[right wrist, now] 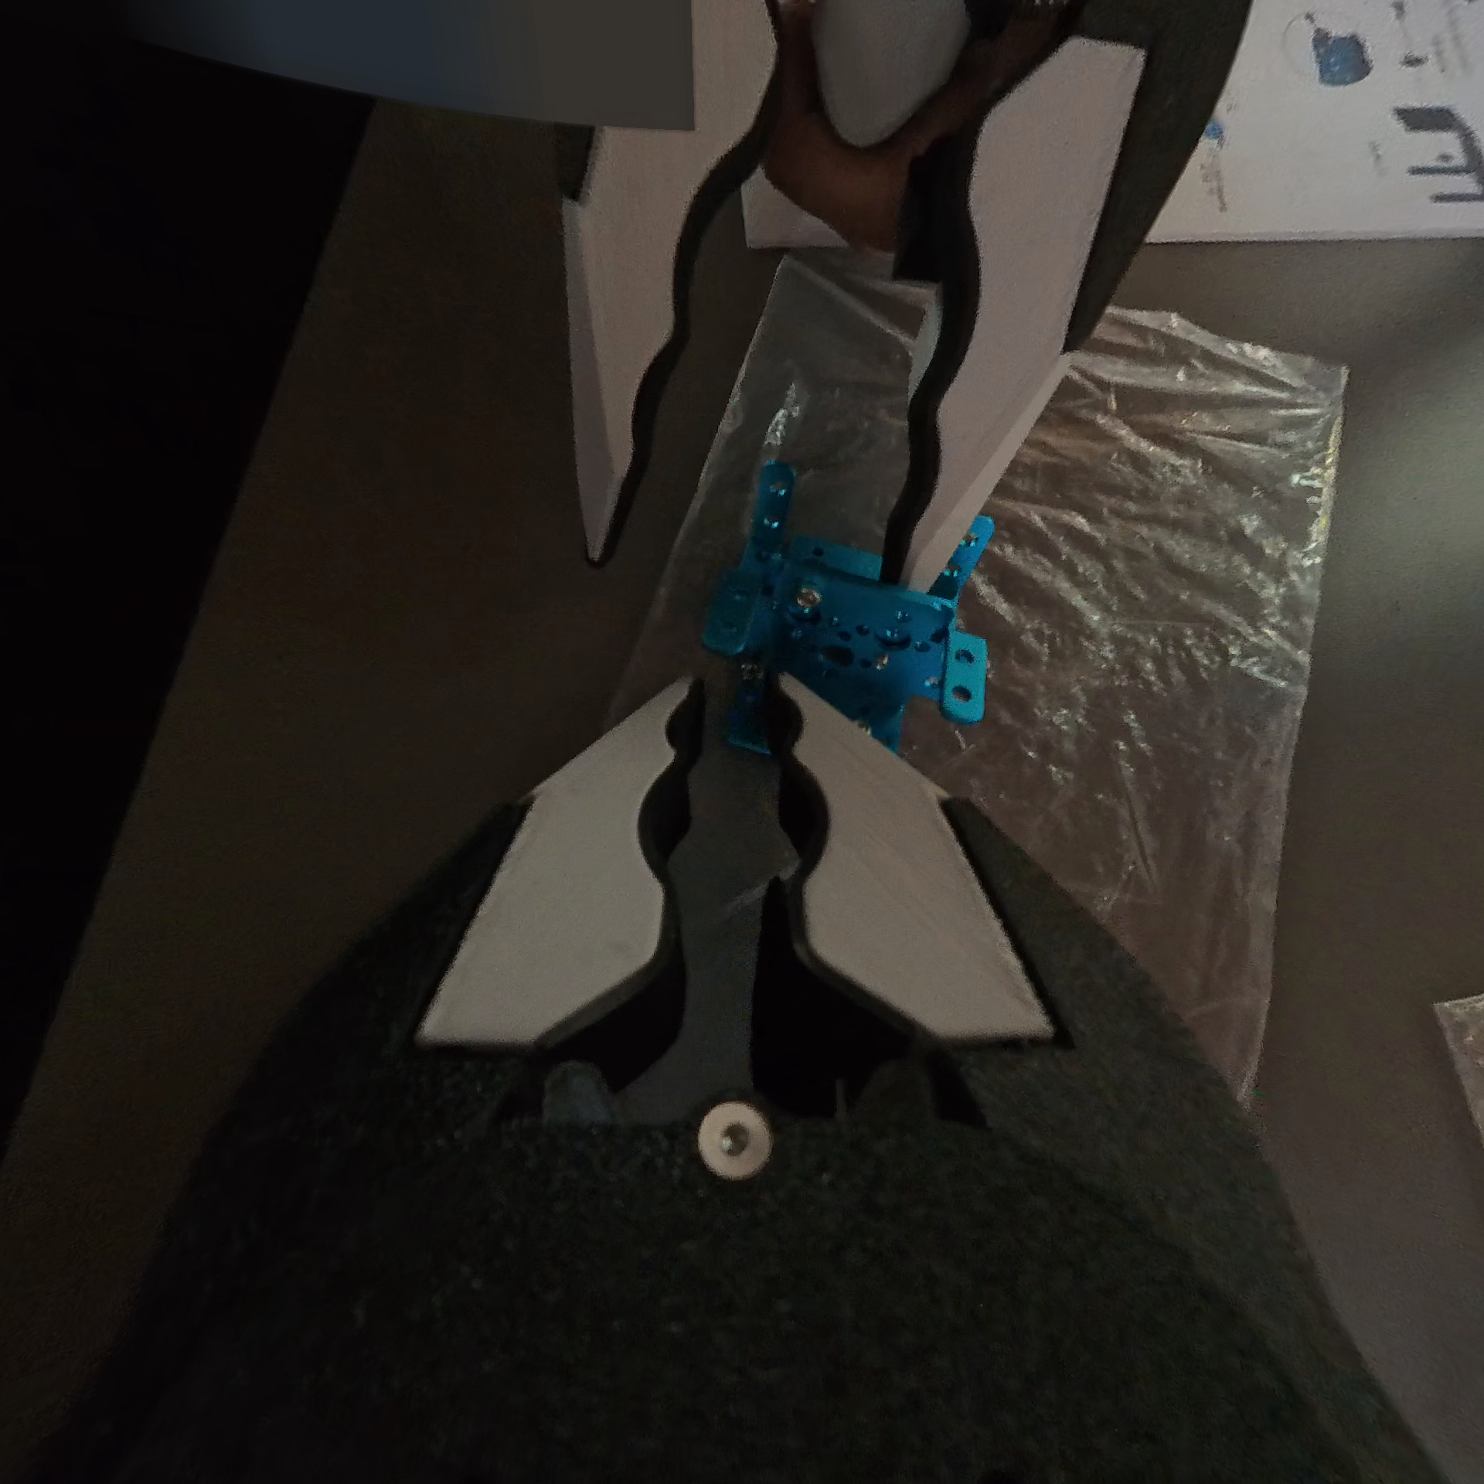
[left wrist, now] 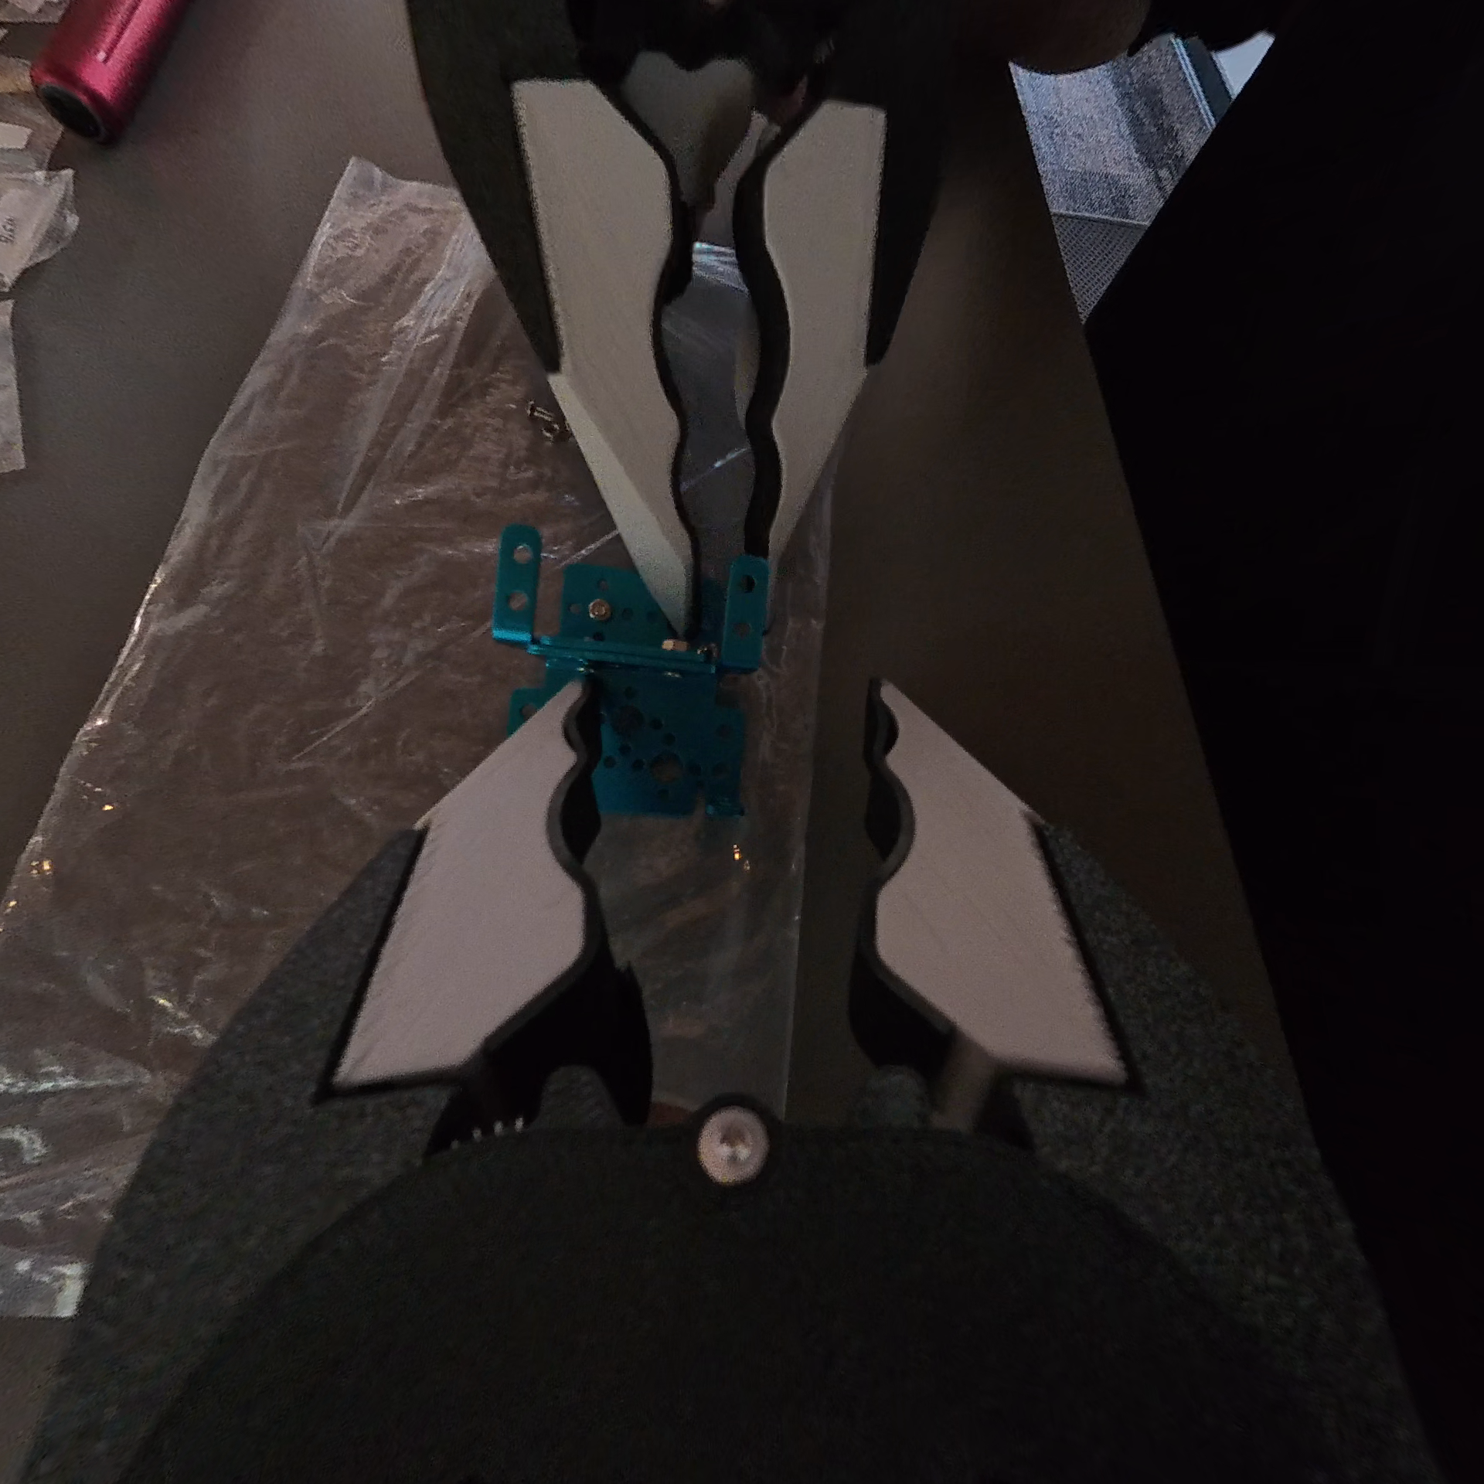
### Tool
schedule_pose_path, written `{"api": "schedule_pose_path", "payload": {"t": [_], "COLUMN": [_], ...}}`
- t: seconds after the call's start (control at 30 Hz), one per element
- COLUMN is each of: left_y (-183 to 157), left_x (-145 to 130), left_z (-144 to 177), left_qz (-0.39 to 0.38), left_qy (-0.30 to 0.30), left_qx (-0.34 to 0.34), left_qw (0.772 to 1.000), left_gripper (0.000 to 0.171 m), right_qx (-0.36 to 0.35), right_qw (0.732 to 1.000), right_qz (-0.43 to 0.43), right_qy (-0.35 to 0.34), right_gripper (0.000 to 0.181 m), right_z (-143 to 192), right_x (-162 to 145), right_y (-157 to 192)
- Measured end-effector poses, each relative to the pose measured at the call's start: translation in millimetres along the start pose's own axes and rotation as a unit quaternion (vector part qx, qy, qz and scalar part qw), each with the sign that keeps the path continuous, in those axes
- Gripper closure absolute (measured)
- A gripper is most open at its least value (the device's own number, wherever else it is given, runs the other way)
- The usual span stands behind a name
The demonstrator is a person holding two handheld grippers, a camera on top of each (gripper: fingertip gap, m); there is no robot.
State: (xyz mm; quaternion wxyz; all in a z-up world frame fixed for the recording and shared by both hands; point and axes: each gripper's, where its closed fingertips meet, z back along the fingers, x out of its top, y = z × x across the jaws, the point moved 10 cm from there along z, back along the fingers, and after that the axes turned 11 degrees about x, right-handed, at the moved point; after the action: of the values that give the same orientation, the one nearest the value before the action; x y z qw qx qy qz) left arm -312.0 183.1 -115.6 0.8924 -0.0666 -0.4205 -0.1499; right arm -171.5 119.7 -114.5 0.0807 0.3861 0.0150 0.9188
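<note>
Black textured housing fills the bottom of both wrist views, and from it the white fingers of each hand-held gripper reach forward over a dark worktop.

Left hand-held gripper stands with its jaws wide apart. Its left fingertip touches or overlaps the near edge of a blue metal bracket assembly, while its other finger hangs over bare worktop, well to the right of the part. The bracket is a perforated plate with upright tabs, and it lies on a sheet of clear crinkled plastic spread on the worktop.

Right hand-held gripper comes in from the opposite side, tip to tip with the left one. Its jaws are narrow, and a thin blue tab of the bracket assembly sits in the gap between the fingertips; whether the pads actually clamp it I cannot tell. In the left wrist view the same gripper points down at the far side of the bracket, between its two upright tabs.

Two small screws lie on the plastic ahead and left of the left gripper. Farther ahead on the left rests a magenta cylinder, with small clear packets just beside it. A white printed sheet lies ahead and right of the right gripper.
</note>
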Motion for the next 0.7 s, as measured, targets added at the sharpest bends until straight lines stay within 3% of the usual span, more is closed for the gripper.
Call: {"api": "schedule_pose_path", "payload": {"t": [0.43,0.7], "left_y": [-1,-2], "left_x": [0,0], "left_z": [0,0], "left_qz": [-0.005,-0.009], "left_qy": [0.0,0.001], "left_qx": [0.001,0.004], "left_qw": [1.0,1.0], "left_gripper": [0.106,0.106], "right_qx": [0.018,0.036], "right_qw": [1.0,0.999], "right_qz": [0.002,0.007], "right_qy": [-0.019,0.008], "right_gripper": [0.172,0.171], "right_z": [2,-6], "right_x": [2,1], "right_y": [4,9]}}
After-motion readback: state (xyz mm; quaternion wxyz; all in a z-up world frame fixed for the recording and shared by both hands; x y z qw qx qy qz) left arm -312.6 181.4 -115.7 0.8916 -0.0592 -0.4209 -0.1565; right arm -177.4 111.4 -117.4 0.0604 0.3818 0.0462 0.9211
